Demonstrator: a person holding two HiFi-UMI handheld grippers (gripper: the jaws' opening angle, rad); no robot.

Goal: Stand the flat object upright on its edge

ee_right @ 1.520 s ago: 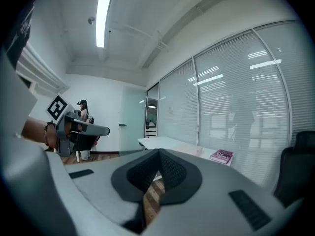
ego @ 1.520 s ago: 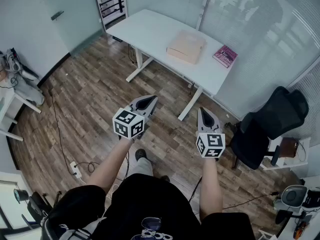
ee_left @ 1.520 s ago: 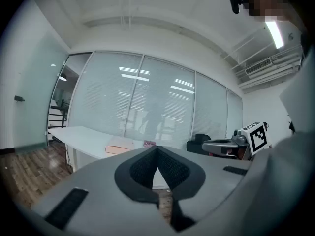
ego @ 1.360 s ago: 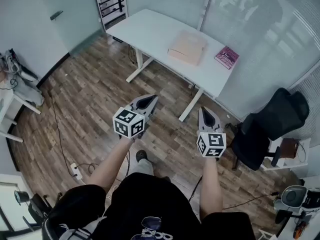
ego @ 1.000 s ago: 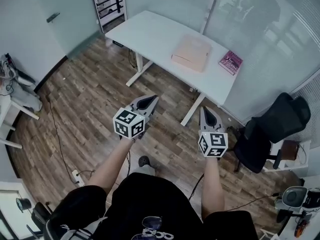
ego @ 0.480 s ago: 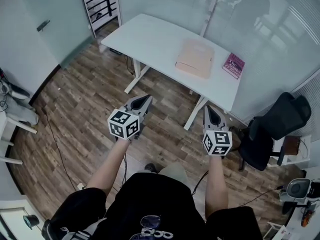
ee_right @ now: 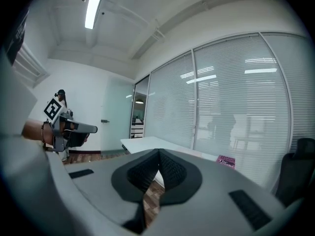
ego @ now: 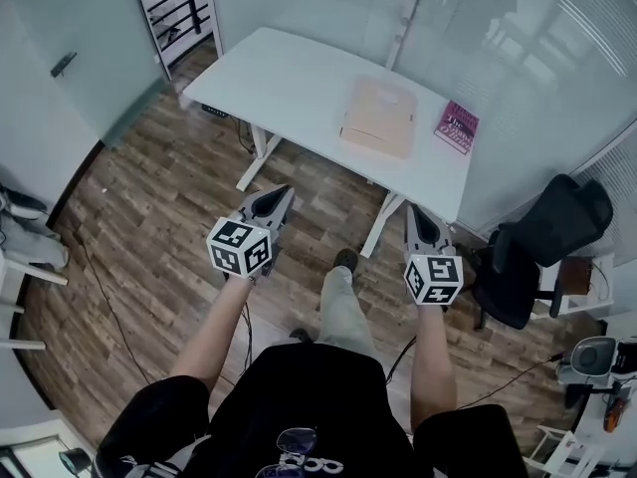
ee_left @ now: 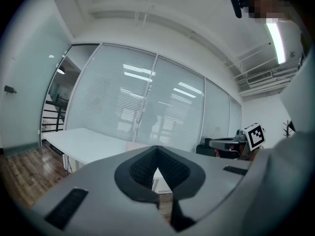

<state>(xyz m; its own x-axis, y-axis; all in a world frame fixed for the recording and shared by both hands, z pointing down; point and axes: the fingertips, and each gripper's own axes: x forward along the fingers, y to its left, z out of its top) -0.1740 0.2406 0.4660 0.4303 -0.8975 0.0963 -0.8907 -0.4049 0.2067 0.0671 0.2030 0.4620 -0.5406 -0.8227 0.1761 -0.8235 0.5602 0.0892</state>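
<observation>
Directly below the head camera, a person in a black top stands on a wooden floor [ego: 139, 217] with both arms stretched forward, a gripper in each hand. Both grippers point toward a white desk [ego: 289, 78] that stands ahead, well apart from them. The left gripper [ego: 282, 189] has its jaws pressed together with nothing between them; its own view shows the dark pads meeting at a point. The right gripper [ego: 411, 210] is likewise closed and empty. Each carries a cube with black and white square markers at its rear. Two thin things lie flat on the desk. A beige packet [ego: 378, 119] rests toward the right end of the desk, about midway between the front and back edges. A pink book [ego: 457, 127] lies near the back right corner, just beside the packet and not touching it. Neither gripper touches either one. A black office chair [ego: 542, 237] stands on the floor past the desk's right end, beside a glass wall with blinds [ego: 537, 58]
</observation>
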